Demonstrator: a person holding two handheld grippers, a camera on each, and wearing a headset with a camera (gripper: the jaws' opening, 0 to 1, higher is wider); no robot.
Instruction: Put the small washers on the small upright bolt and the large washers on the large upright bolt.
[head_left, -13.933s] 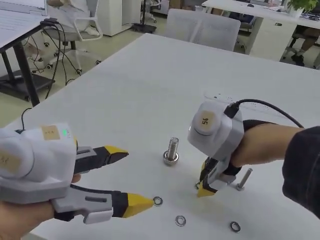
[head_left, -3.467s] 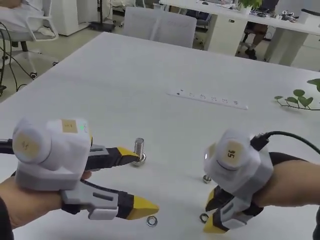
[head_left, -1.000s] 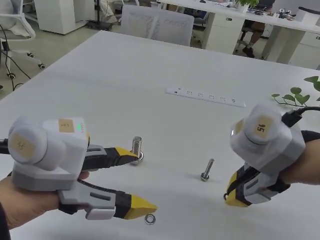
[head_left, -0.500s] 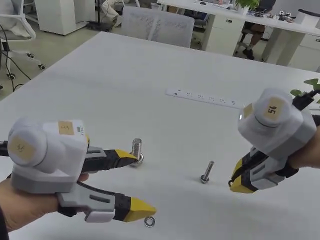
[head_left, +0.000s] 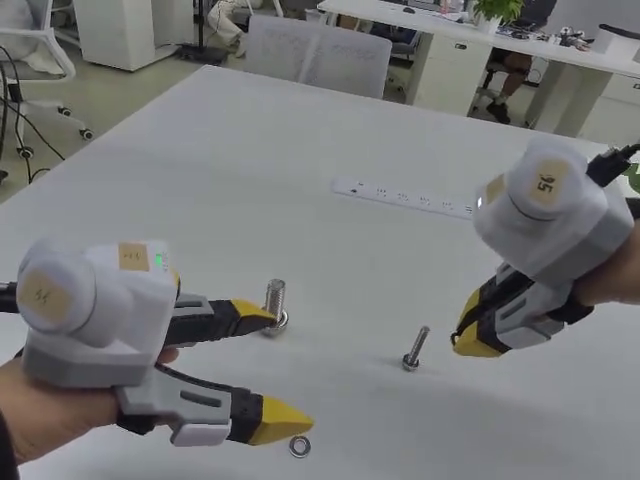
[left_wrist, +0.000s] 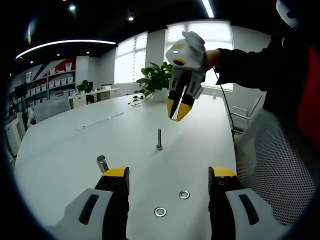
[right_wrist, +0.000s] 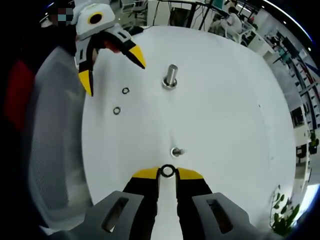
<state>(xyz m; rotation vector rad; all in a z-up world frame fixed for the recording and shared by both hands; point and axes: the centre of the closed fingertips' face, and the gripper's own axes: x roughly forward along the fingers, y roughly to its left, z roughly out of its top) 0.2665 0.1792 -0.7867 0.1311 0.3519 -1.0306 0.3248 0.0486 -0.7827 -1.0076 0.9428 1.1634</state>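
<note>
One washer (right_wrist: 167, 171) was pinched tight in my right gripper (head_left: 468, 345), at the right of the head view. The small upright bolt (head_left: 413, 350) stood just left of it, pointing straight up. My left gripper (head_left: 278, 365) hung spread wide at the lower left, farther off.

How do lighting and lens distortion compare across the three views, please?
Head view: even, soft light, barely any distortion, faint shadows on the table. Left gripper view: fisheye curve, windows blown out behind the right gripper. Right gripper view: strong fisheye bending the table edge, yet the washer in that gripper looks sharp.
</note>
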